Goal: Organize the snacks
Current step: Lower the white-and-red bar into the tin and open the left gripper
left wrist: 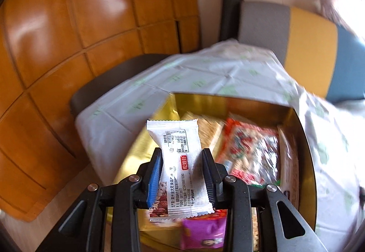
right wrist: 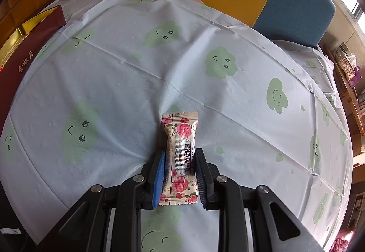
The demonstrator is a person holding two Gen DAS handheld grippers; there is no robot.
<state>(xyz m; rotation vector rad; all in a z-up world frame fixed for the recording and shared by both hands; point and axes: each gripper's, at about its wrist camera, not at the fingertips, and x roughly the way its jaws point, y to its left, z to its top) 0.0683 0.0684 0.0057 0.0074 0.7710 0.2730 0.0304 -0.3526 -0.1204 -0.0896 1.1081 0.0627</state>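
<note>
Your left gripper (left wrist: pixel 182 160) is clamped on a white snack packet (left wrist: pixel 176 165), both pads pressed against its long sides, and the packet stands up the middle of the left wrist view with its printed nutrition table toward the top. Below and behind it lies the gold-lined box (left wrist: pixel 301 128), filling the lower right of that frame, with its far wall running across the centre. Inside you can see a red and clear patterned bag (left wrist: pixel 251 151) on the right, a pale cracker-like pack (left wrist: pixel 205 131) just behind the held packet, and a purple packet (left wrist: pixel 203 233) at the bottom edge under the jaws; the contents are blurred. The box sits on a pale tablecloth with green cloud faces (left wrist: pixel 194 74), and an orange wooden cabinet (left wrist: pixel 68 35) fills the left of the frame. Your right gripper (right wrist: pixel 180 160) is closed on a rose-printed candy packet (right wrist: pixel 180 160), which points up the centre of the right wrist view over bare tablecloth (right wrist: pixel 125 69). The dark red outer side of the box (right wrist: pixel 25 55) shows at that frame's left edge, well apart from the rose packet.
</note>
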